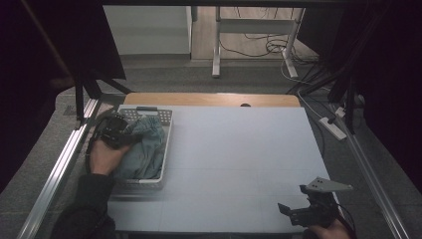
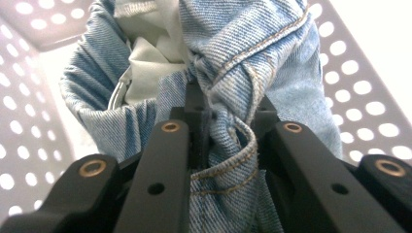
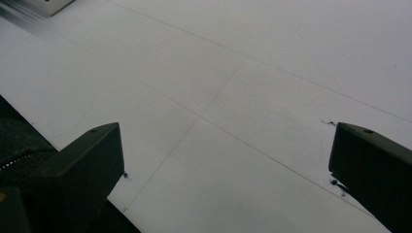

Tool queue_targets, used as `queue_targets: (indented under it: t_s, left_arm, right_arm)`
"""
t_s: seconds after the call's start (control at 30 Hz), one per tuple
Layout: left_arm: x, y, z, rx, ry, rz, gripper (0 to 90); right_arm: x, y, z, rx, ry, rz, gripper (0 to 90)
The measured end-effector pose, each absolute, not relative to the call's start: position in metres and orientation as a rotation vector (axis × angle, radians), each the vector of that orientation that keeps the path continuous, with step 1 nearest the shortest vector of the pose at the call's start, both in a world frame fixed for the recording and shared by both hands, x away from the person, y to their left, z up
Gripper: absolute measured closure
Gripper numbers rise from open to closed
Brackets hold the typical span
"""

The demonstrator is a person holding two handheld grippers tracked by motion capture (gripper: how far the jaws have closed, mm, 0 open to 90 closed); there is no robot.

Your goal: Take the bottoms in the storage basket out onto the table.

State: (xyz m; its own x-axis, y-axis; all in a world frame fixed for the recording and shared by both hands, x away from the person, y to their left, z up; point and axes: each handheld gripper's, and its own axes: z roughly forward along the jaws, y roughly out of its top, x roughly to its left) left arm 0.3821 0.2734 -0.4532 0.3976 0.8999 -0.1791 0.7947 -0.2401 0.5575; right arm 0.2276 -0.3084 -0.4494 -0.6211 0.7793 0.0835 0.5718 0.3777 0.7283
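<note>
Half the jeans [image 1: 145,147] hide under your left hand-held gripper [image 2: 228,124], clamped on denim inside the basket [image 1: 166,137]; your right hand-held gripper [image 1: 294,211] gapes wide over bare desk [image 1: 239,159].

Left tongs [image 2: 227,121] clamped — right tongs [image 3: 226,179] agape

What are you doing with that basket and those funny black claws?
A person holds a gripper in each hand. The left gripper is down in the white holed basket at the table's left, its jaws closed on a fold of the blue jeans. The right gripper waits open over the bare table, holding nothing.
</note>
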Motion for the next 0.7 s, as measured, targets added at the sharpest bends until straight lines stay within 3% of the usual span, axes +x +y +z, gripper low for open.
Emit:
queue_targets:
  t_s: [0.7]
  left_arm:
    - [0.371, 0.276, -0.399, 1.954, 1.289, 0.219, 75.8]
  right_arm:
    - [0.23, -0.307, -0.45, 1.21, 2.381, 1.064, 0.0]
